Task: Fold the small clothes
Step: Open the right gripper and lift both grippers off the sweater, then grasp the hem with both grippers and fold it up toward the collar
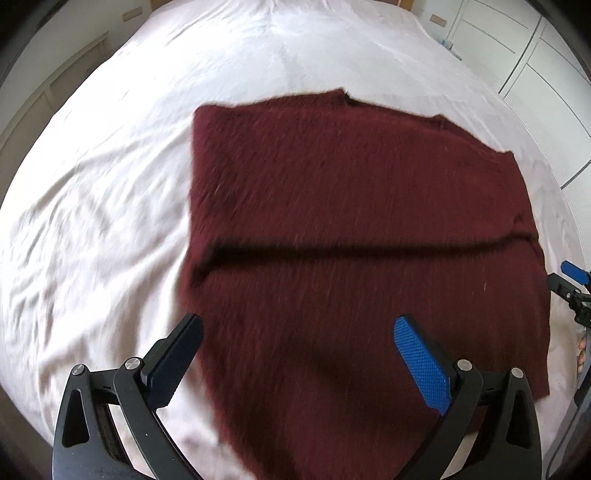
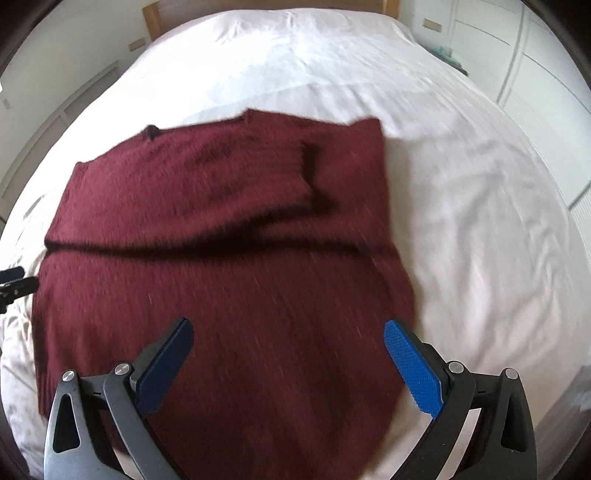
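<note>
A dark red knitted sweater point(image 1: 351, 221) lies flat on the white bed sheet, with its sleeves folded across the body; a fold edge runs across its middle. It also shows in the right wrist view point(image 2: 221, 258), where a sleeve cuff lies on its upper right part. My left gripper point(image 1: 299, 325) is open and empty, hovering over the sweater's near left edge. My right gripper point(image 2: 288, 328) is open and empty over the sweater's near right part. The right gripper shows at the right edge of the left wrist view point(image 1: 572, 284), the left gripper at the left edge of the right wrist view point(image 2: 14, 284).
The white sheet point(image 1: 92, 221) of the bed is creased around the sweater. A wooden headboard point(image 2: 151, 18) is at the far end. White wardrobe doors point(image 2: 546, 74) stand to the right, a white wall with panels to the left.
</note>
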A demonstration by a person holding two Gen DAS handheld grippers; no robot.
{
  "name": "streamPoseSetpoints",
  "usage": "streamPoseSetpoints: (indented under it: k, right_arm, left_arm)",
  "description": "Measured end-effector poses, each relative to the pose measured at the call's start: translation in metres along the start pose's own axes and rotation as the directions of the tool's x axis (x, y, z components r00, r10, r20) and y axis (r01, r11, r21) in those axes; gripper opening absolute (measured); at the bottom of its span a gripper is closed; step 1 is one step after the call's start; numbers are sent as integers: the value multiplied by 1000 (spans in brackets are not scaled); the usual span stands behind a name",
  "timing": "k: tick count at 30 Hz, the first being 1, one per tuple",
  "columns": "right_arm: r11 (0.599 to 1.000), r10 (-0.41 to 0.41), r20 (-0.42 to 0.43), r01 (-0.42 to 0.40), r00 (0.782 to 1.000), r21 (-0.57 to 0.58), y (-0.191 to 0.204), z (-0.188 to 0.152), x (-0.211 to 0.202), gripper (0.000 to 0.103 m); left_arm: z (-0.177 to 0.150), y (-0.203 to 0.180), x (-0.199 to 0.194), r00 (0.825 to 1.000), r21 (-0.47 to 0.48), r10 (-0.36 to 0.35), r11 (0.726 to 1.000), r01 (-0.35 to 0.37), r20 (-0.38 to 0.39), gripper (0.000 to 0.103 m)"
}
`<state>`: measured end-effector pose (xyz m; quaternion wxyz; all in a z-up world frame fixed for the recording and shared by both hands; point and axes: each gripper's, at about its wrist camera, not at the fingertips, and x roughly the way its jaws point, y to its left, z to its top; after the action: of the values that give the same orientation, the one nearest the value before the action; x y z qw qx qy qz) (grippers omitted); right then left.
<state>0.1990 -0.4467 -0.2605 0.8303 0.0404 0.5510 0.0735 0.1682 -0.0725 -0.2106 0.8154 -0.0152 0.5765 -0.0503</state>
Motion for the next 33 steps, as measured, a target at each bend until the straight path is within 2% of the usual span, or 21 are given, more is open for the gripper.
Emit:
streamPoseSetpoints:
  k: [8,12,14,19,21,23,25,26,27,28,29,30,31,33]
  right_arm:
    - [997,-22,-97,30,995,76,-26,-61,-3,103]
    - [997,-40,-161,50,986,61,-31,-85,2,103]
    - [997,-44,-190,56,981,55,-32,-94,4,103]
    - [998,-46,-223,52,974,23,-27,-102,5,102]
    - [998,-38,-240,49,970,39,-26,-102,8,99]
    - [997,-36,-271,51,962,50,-24,-103,12,78]
    - [998,6,-287,13,958,64,-21,-103,16,63]
    - [997,24,-293,-2,956,75,-21,-105,17,54]
    - [996,42,-296,-17,954,86,-21,-104,18,48]
    - [992,85,-295,-54,952,110,-22,-104,17,31]
    - [987,123,-293,-85,948,139,-24,-104,16,21]
    - [981,146,-287,-102,947,162,-26,-102,15,19]
    - [978,160,-278,-114,947,175,-29,-100,13,16]
    - [975,172,-260,-127,950,181,-35,-95,7,14]
  left_arm:
    - [-65,7,3,991,-31,61,997,-66,-120,102]
    - [-95,10,9,982,-60,33,997,-45,-186,102]
    - [-104,6,14,977,-60,10,998,-23,-213,102]
    - [-115,-7,22,971,-2,31,999,-32,-238,101]
    - [-114,-11,23,971,3,13,1000,-13,-240,99]
    - [-110,-20,29,969,-3,-6,1000,5,-248,89]
    - [-104,-25,31,968,6,-22,1000,25,-251,71]
    - [-99,-31,37,967,14,-33,999,38,-252,66]
    - [-95,-32,41,966,24,-49,998,57,-252,54]
    - [-93,-35,40,966,36,-63,997,74,-251,39]
    - [-91,-36,39,966,37,-70,996,81,-249,30]
    - [-89,-36,38,964,26,-92,994,102,-249,14]
    - [-85,-35,37,960,-1,-130,991,134,-249,10]
    - [-78,-35,31,962,-14,-144,989,145,-233,9]
